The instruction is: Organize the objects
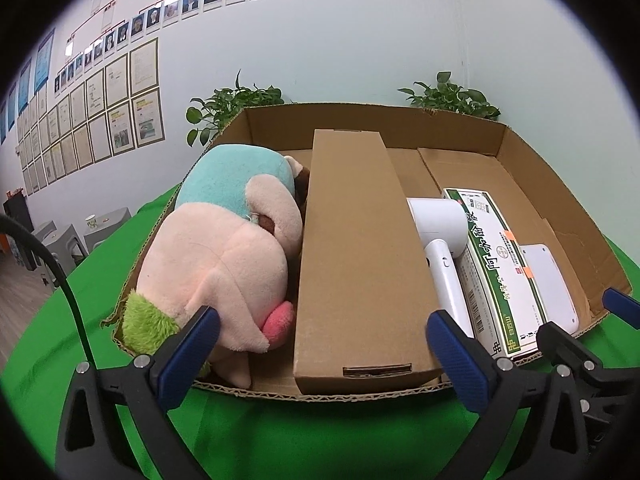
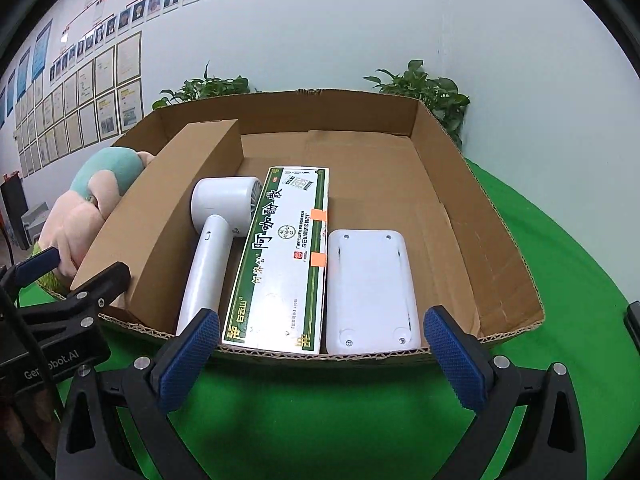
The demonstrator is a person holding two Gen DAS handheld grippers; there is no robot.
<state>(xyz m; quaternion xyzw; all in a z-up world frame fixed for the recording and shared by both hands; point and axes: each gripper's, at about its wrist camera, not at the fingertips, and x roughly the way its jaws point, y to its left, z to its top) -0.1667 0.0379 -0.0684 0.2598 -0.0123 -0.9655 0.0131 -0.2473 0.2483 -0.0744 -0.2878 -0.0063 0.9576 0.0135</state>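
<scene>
Both tools hang just short of the tray's [image 2: 500,216] near rim, over the green desk [image 2: 320,420]. The left tool [image 1: 322,344] has its jaws wide apart with nothing between them; the right tool [image 2: 322,340] is likewise spread and empty. Everything to be organized appears to lie in the tray already, so the step in hand looks like letting go and backing away. To do that well, each tool should probably draw straight back along its own line, keeping the pads off the corrugated rim so the tray does not slide on the cloth.

From the left: a plush toy [image 1: 224,248], soft and pile-covered in pink, teal and green, bulges over the tray's left wall and would give under any push. Beside it, touching, lies a long plain cardboard box [image 1: 356,248], stiff, flat-faced and sharp-edged. Next is a white hair dryer [image 2: 216,236], smooth hard plastic, round head and tapering handle. Against it lies a glossy printed carton [image 2: 280,256], white with green borders. Rightmost is a white flat device [image 2: 370,292], rounded corners, screws showing, just beside the carton. The tray's right part is bare cardboard.
</scene>
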